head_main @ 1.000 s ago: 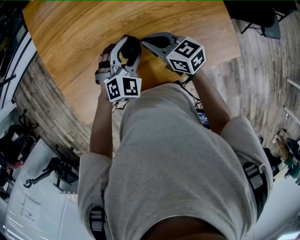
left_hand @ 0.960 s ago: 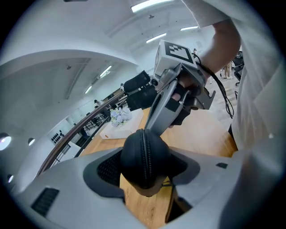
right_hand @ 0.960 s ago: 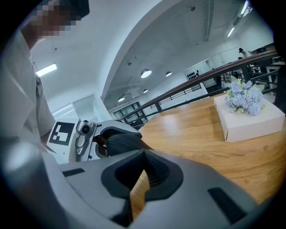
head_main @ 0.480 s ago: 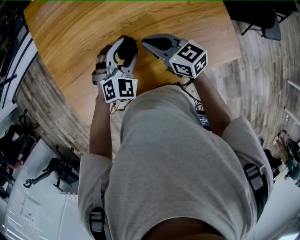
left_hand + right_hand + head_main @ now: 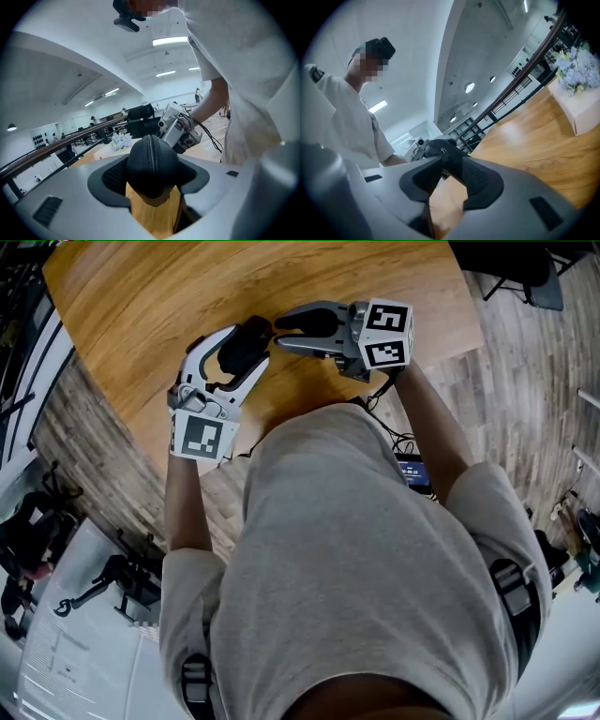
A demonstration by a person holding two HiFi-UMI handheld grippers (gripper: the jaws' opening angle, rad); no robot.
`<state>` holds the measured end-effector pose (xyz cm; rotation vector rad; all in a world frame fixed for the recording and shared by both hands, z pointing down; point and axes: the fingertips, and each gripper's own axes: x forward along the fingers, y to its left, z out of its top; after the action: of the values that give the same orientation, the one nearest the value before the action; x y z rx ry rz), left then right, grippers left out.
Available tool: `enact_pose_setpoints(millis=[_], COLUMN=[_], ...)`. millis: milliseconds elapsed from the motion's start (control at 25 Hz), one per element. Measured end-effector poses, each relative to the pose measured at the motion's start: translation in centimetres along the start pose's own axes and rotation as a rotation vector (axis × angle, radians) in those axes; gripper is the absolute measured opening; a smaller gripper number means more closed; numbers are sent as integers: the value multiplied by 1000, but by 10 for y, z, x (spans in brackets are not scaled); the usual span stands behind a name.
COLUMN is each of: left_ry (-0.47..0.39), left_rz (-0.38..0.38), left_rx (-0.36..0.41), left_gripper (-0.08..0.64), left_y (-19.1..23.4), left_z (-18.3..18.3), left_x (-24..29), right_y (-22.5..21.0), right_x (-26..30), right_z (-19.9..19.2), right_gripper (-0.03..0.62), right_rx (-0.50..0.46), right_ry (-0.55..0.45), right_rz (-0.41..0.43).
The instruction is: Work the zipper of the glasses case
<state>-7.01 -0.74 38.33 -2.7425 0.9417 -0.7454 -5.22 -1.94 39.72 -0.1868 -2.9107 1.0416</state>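
1. The glasses case (image 5: 151, 164) is black and rounded. It is clamped end-on between the two pads of the left gripper (image 5: 236, 345), over the wooden table (image 5: 141, 306), close to the table's near edge and in front of the person's chest.
2. The zipper (image 5: 150, 150) runs straight down the middle of the case's near end in the left gripper view. Its two rows lie closed together along the stretch that shows. No slider or pull tab can be made out in any view.
3. Whether the case touches the table cannot be told. Wood grain shows directly beneath it between the jaws.
4. The left gripper's jaws stand wide apart, with a pad pressed against each side of the case. The gripper is tilted somewhat downward, and its marker cube (image 5: 199, 437) is at the person's side.
5. The right gripper (image 5: 446, 164) lies roughly level, and its tips point at the far end of the case from the opposite side. Its jaws have just been opening and now stand partly apart. Only the table surface shows through the gap, and the pads press on nothing. The case sits just beyond the tips.
6. The right gripper's marker cube (image 5: 386, 334) is above the table's right edge.
7. Further off in the right gripper view, a bunch of pale flowers (image 5: 576, 70) rests on a white box (image 5: 581, 112).
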Motion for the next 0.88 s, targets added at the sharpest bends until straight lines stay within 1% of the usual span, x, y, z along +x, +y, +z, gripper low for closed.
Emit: enact_pose_setpoints(millis=[80,160,280,360,440,560,640,720,800,880], left_ry=[-3,-3,-3,5,13,20,19,13,-1,-14], left_rz=[-11,-16,-9,0,2,-9,-31,-65,-110,-155], left_rx=[1,-1,-8,-10,-7,-16,-24,-37,-58,-84], left_gripper=[272,272,272,272,272,272,272,272,272,272], left_y=[-2,-3,-4,-5,-6,-7,-9,-13,-18,-23], left_z=[1,2,1,-2,-4,-6,-6,-6,-5,-2], left_x=[-2,-2,-2,-2,-1,1,1,1,0,-2], right_y=[5,6,4,4,4,5,8,11,16,24], right_x=[5,8,8,9,10,10,10,9,9,9], right_z=[-1,-2,-3,-4,-6,-6,-7,-10,-14,-17], right_gripper=[135,135,135,132,126,123,123,118,112,89], right_rx=[28,45,58,35,-33,-211,-322,-369,-366,-358], right_ry=[-18,-25,-25,-12,11,67,117,152,170,184], right_rz=[31,39,33,12,-30,-120,-147,-128,-75,-17])
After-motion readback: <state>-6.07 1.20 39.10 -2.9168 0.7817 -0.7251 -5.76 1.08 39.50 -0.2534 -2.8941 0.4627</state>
